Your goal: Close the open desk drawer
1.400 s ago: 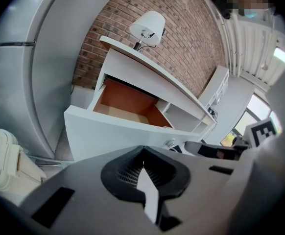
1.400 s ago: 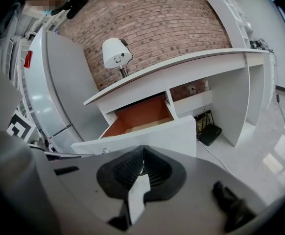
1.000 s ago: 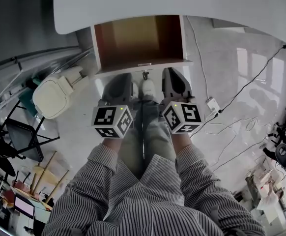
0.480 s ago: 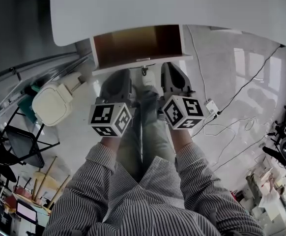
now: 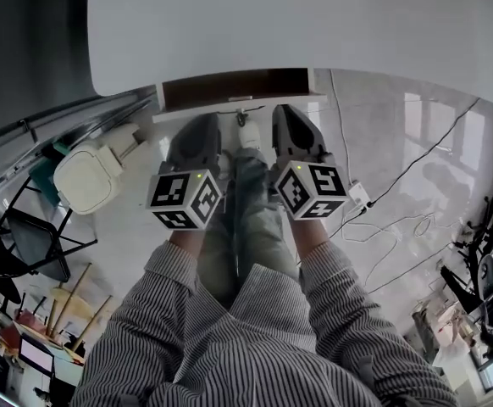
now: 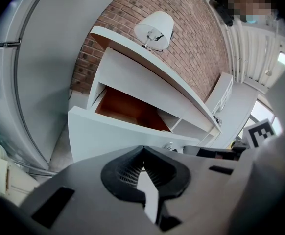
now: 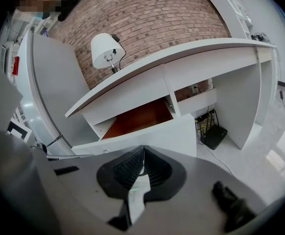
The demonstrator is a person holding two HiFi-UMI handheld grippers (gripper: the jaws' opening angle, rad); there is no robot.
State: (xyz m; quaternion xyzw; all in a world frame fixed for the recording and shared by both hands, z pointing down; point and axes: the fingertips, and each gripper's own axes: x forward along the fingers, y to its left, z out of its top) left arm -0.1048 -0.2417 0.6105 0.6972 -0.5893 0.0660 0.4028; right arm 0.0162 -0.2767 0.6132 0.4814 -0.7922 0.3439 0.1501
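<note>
Under the white desk top (image 5: 297, 24) the drawer (image 5: 238, 87) stands out only a narrow way, showing a thin strip of brown inside above its white front (image 5: 229, 108). My left gripper (image 5: 202, 122) and right gripper (image 5: 285, 112) point at that front side by side, their tips right at it, on either side of its small knob (image 5: 243, 119). The left gripper view has shut jaws (image 6: 142, 150) before the white front (image 6: 108, 133) and orange-brown inside (image 6: 128, 109). In the right gripper view the jaws (image 7: 143, 149) are shut too, facing the drawer front (image 7: 157, 133). Neither holds anything.
My legs and a white shoe (image 5: 248, 134) are between the grippers below the drawer. A cream seat (image 5: 85, 176) stands on the floor at left, with a black chair (image 5: 26, 244) beyond. A power strip (image 5: 358, 195) and cables (image 5: 390, 227) lie at right. A router (image 7: 213, 136) sits under the desk, a lamp (image 7: 106, 50) on it.
The drawer has slid in under the desk: much of its brown inside showed before, now only a thin strip. Both grippers have moved forward with its front.
</note>
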